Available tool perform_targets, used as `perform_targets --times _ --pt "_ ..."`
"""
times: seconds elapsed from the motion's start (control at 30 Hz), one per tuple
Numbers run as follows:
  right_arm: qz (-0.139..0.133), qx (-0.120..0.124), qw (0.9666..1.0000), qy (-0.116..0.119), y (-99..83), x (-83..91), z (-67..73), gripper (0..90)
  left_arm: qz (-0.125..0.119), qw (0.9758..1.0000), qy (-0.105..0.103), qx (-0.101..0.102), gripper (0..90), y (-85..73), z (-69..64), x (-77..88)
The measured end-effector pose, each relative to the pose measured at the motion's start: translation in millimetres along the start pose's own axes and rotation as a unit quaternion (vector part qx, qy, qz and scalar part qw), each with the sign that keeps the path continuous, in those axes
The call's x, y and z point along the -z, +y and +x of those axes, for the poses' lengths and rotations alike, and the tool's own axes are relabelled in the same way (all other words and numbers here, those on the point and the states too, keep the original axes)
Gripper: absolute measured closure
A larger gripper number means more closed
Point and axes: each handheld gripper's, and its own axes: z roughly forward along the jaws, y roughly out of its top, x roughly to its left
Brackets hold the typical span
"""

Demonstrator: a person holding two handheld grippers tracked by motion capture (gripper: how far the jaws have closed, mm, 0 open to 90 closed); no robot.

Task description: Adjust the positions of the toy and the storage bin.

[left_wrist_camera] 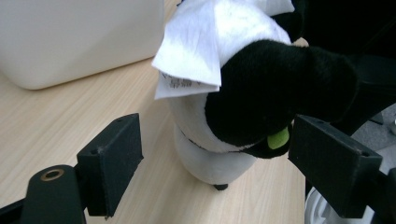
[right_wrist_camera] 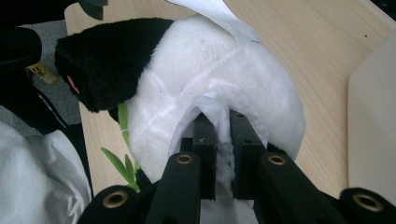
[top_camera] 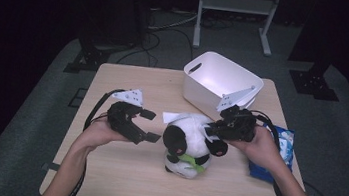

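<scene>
A black and white panda plush (top_camera: 187, 142) stands upright mid-table, with a green leaf at its front and a white paper tag (top_camera: 175, 117) on its back. My right gripper (top_camera: 211, 132) is shut on a fold of the plush's white fabric (right_wrist_camera: 219, 100), its jaws (right_wrist_camera: 222, 116) nearly together. My left gripper (top_camera: 151, 125) hangs just left of the plush and is open. In the left gripper view a black limb of the plush (left_wrist_camera: 261, 88) lies beyond and between the wide-apart jaws (left_wrist_camera: 217, 140), and neither pad presses on it. The tag (left_wrist_camera: 191, 51) hangs above it.
A white plastic bin (top_camera: 222, 79) with handle slots stands at the table's far right, just behind the plush. A blue packet (top_camera: 282, 146) lies at the right edge under my right hand. Bare wood tabletop (top_camera: 118, 171) stretches along the front and left.
</scene>
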Motion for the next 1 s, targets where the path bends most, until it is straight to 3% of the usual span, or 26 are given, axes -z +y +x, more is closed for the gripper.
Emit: perform_targets --times 0.2,0.33,0.43,0.63,0.73,0.8,0.9,1.0 --pt "0.000 -0.005 1.0000 0.000 -2.6 1.1 -0.6 82.5 0.003 0.9998 -0.018 -0.001 16.2 -9.2 -1.1 -14.4" --pt "0.000 -0.005 1.0000 0.001 -3.5 2.2 -0.7 82.5 0.003 0.9996 -0.025 -0.013 15.7 -12.5 -2.1 -30.0" --pt "-0.001 -0.002 1.0000 0.003 -3.5 2.9 0.8 82.4 -0.005 0.9994 -0.027 -0.019 10.1 -11.9 -4.2 -43.6" --pt "0.006 0.002 1.0000 -0.005 -6.6 6.2 3.2 82.4 -0.019 0.9979 -0.059 -0.020 4.0 -12.0 0.2 -57.2" --pt "0.007 -0.003 1.0000 -0.004 -9.2 7.8 3.5 82.4 -0.028 0.9960 -0.083 -0.018 2.4 -12.8 0.4 -63.1" --pt "0.004 -0.001 1.0000 -0.005 -9.9 8.2 3.4 82.3 -0.034 0.9939 -0.103 -0.020 8.1 -12.1 -0.5 -64.3" --pt "0.002 -0.005 1.0000 -0.003 -9.8 8.7 3.3 82.3 -0.047 0.9937 -0.099 -0.024 21.4 -11.5 0.1 -61.2" --pt "-0.005 -0.007 1.0000 -0.001 -8.8 8.9 3.3 82.4 -0.057 0.9929 -0.103 -0.021 26.6 -11.8 1.5 -55.1"
